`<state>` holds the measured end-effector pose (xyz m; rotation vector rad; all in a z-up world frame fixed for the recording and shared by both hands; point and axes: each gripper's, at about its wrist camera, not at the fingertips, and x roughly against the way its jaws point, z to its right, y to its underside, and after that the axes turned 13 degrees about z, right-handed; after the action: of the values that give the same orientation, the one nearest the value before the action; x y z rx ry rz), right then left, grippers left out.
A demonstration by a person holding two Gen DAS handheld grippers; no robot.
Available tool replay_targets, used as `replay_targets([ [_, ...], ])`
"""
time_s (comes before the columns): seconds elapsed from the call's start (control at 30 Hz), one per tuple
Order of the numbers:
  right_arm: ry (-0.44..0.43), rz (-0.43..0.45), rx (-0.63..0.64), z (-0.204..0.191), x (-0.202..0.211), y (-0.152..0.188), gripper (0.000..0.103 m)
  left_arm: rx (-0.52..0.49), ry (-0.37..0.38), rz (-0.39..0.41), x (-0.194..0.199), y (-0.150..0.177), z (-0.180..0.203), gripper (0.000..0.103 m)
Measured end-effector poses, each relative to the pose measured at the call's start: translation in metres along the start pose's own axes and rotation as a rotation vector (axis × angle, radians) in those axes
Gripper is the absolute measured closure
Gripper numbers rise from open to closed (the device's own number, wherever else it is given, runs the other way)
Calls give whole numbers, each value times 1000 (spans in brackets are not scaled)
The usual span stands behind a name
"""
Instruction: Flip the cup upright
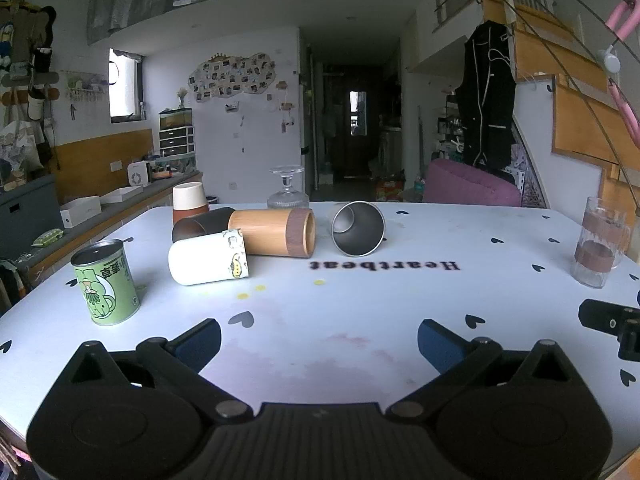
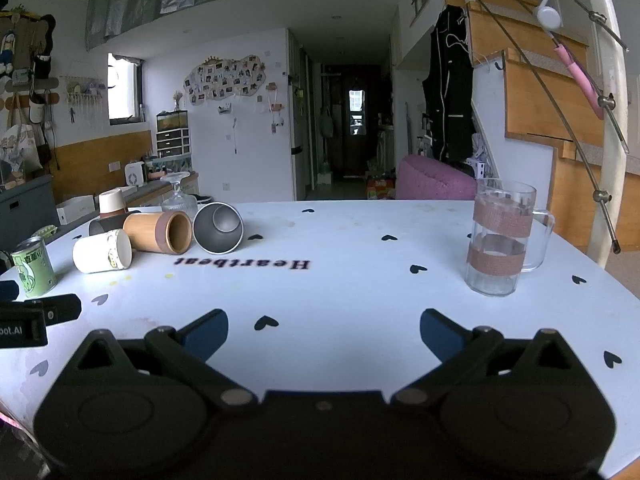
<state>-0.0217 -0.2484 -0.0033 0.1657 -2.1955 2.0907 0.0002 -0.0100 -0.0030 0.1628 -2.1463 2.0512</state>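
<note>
Left gripper: blue-padded fingers spread wide, nothing between them, low over the white heart-printed surface. Right gripper: fingers likewise spread apart and grasping nothing, over bare surface near its front edge. Each gripper's black body shows at the edge of the other's view, the two side by side.

Beyond the left fingers, a cluster of tipped cups toward the far left of the surface. Nearest is a white ceramic cup with a cartoon print, on its side. Behind it, touching, a bamboo cylinder cup with a brown band, also on its side, mouth to the right. A dark brown cup lies behind those two. Just right of the bamboo cup, a shiny steel tumbler lies on its side, mouth facing the cameras. A white-and-rust cup and a clear stemmed glass stand inverted at the far edge.

A green printed tin can stands upright, left of the white cup. Well apart to the right, a clear glass mug with burlap bands stands upright, ahead of the right fingers. "Heartbeat" lettering sits mid-surface.
</note>
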Motion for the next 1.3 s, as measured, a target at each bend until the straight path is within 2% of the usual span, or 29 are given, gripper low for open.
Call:
replay_targets([
  [1.07, 1, -2, 1, 3, 0, 2, 0, 2, 20, -4, -1, -1, 7, 0],
  [1.3, -3, 2, 1, 10, 4, 5, 0, -8, 3, 16, -5, -3, 10, 0],
])
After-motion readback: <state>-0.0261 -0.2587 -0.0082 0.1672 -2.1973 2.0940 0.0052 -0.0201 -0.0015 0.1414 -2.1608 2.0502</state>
